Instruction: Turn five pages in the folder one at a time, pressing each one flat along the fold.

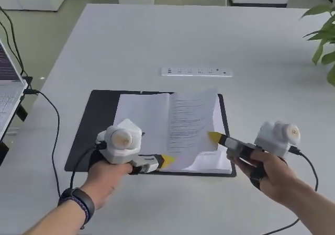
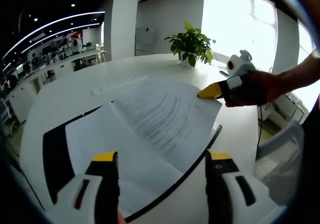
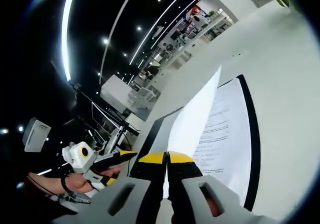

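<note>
A black folder [image 1: 99,122] lies open on the white table [image 1: 157,36] with white printed pages in it. One page [image 1: 191,122] is lifted off the right-hand stack and stands curved above the fold. My right gripper [image 1: 214,137] is shut on that page's right edge [image 3: 197,119], its yellow tips pinching the paper. My left gripper [image 1: 166,161] hovers open at the folder's near edge, just left of the fold; its two yellow-tipped fingers [image 2: 106,157] frame the pages [image 2: 165,114] with nothing between them. The right gripper [image 2: 212,90] also appears holding the sheet's corner in the left gripper view.
A white power strip [image 1: 196,71] lies on the table beyond the folder. A laptop [image 1: 8,83] and black cables [image 1: 52,125] sit at the left edge. A potted plant [image 1: 324,41] stands at the far right. A chair [image 2: 280,154] is beside the table.
</note>
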Available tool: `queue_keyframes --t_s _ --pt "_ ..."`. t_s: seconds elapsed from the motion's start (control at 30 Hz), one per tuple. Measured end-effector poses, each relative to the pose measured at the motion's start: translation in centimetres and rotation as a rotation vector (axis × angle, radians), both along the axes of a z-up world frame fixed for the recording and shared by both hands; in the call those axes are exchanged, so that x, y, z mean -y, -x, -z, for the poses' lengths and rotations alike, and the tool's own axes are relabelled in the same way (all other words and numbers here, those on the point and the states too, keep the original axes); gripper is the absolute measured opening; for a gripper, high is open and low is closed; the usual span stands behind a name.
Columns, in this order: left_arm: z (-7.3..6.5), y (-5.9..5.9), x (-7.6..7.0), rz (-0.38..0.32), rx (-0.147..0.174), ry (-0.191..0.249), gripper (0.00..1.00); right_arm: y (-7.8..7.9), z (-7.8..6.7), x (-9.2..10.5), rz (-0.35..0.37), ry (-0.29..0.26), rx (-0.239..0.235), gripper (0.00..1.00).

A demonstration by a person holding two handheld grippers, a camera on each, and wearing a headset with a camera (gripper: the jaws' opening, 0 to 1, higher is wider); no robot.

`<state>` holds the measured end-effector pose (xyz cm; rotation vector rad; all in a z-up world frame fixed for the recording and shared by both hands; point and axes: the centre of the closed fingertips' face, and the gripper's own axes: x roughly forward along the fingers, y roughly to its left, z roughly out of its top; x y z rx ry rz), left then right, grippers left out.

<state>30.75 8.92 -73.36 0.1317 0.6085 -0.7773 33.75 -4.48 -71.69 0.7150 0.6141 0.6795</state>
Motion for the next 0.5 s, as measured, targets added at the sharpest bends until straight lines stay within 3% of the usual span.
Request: queue_keyframes --t_s 0.5 --pt "-0.7 0.8 -6.5 -0.094 0.014 0.037 0.74 0.4 -1.8 -6.5 -0.087 0.007 0.047 0.0"
